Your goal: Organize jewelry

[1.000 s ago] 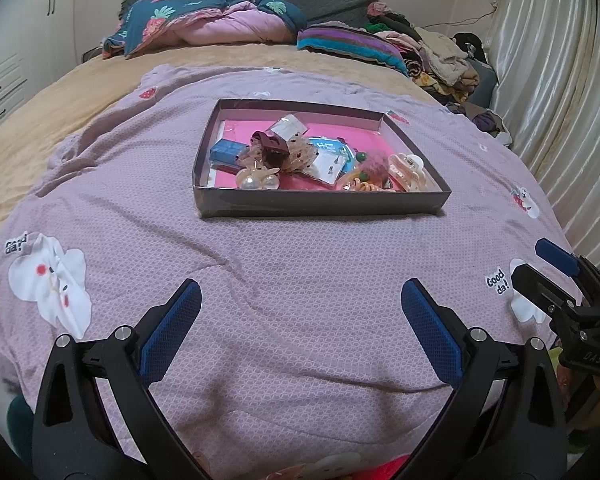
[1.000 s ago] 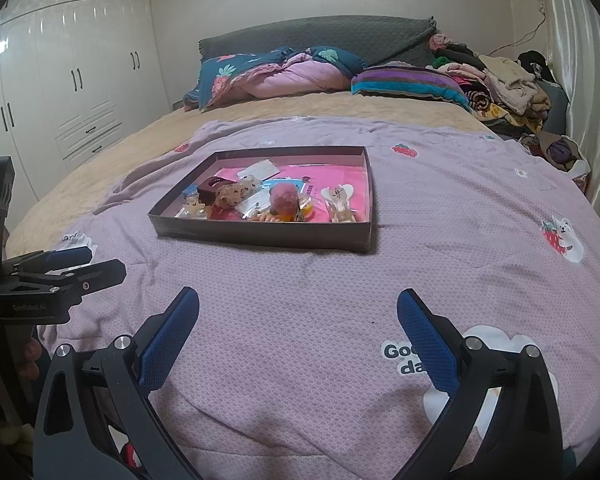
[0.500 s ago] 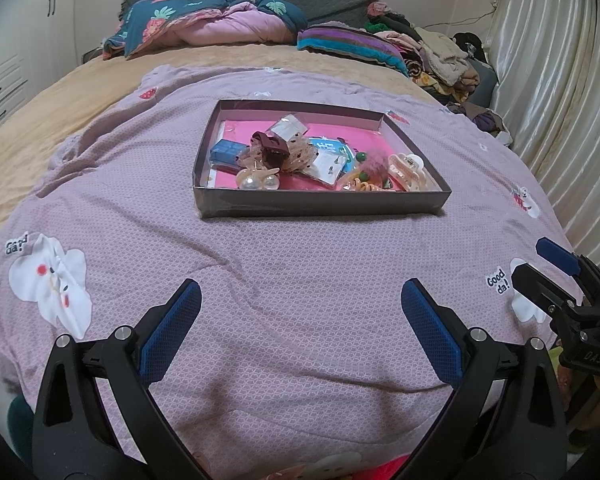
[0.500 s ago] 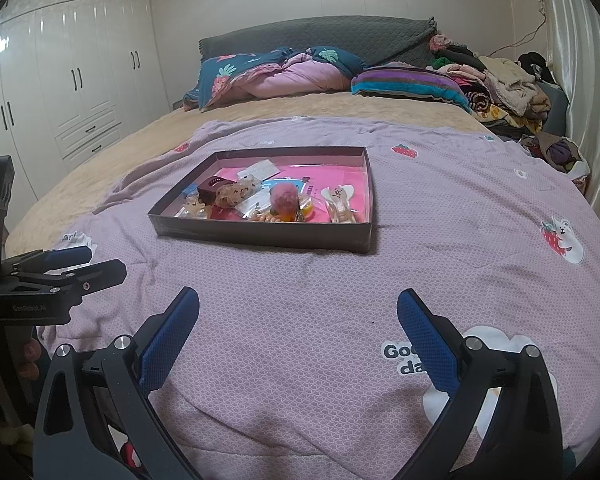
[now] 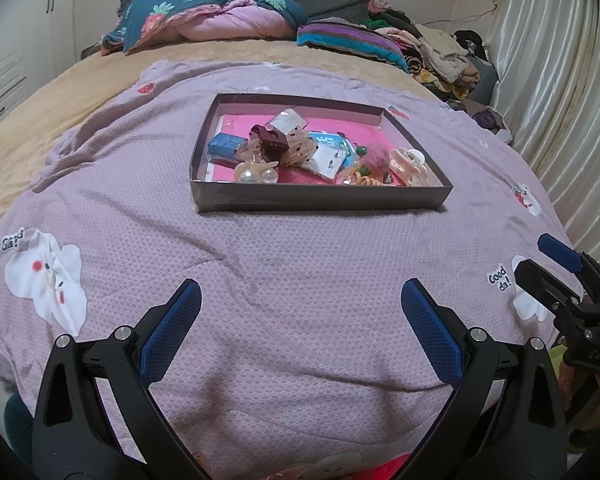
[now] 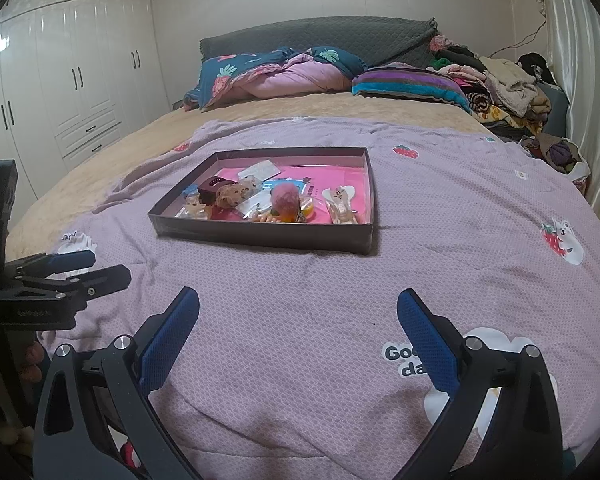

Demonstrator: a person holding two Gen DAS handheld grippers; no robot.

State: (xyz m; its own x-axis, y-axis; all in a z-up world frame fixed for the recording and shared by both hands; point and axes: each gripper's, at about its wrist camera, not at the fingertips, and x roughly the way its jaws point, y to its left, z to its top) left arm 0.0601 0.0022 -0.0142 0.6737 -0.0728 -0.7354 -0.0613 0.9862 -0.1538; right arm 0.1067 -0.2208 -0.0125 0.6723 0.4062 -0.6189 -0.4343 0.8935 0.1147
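A shallow dark tray (image 5: 320,197) (image 6: 260,236) with a pink floor lies on the lilac bedspread. It holds a heap of jewelry and hair pieces: a pearl clip (image 5: 256,174), a dark brown clip (image 5: 270,145), a fuzzy pink ball (image 5: 374,159) (image 6: 286,200), a cream claw clip (image 5: 410,164) (image 6: 340,204), a blue box (image 5: 224,146) and carded earrings (image 5: 330,158). My left gripper (image 5: 300,332) hangs open over the near bedspread, well short of the tray, with nothing between its blue pads. My right gripper (image 6: 298,338) is likewise open and empty, to the right of the left one.
The bedspread (image 5: 300,260) between grippers and tray is bare fabric with cartoon prints. Pillows and a folded quilt (image 5: 220,16) lie at the headboard, a clothes pile (image 5: 440,56) at the far right, curtains (image 5: 560,80) on the right, white wardrobes (image 6: 72,80) on the left.
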